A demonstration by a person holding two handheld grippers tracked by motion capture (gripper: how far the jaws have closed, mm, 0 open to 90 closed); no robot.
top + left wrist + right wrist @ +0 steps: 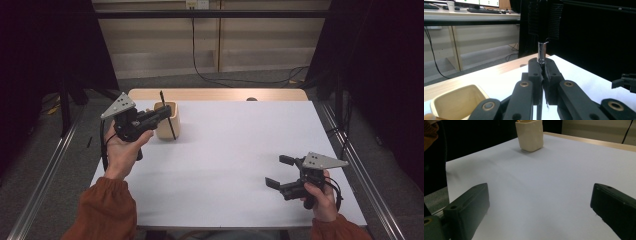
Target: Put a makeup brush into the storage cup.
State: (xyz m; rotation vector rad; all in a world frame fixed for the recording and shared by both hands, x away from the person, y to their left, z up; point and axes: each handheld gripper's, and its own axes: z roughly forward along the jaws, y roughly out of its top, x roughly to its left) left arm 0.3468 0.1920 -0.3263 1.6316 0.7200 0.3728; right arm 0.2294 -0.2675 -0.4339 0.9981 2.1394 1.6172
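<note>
A slim black pen [167, 115] is clamped between the jaws of the left gripper [159, 115], just over the beige cup [166, 121]. The right gripper [278, 171] is held with jaws released above the white table [230, 150].

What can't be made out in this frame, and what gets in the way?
- Pen lower end: in the high view it runs in front of the cup, so whether it is inside is unclear.
- Pen body: left gripper view, hidden between the left gripper's closed jaws.
- Cup bottom: left gripper view, cut by the frame edge and gripper arm.
- Cup top: right gripper view, cut by the top edge.
- Right gripper: open, holding nothing.
</note>
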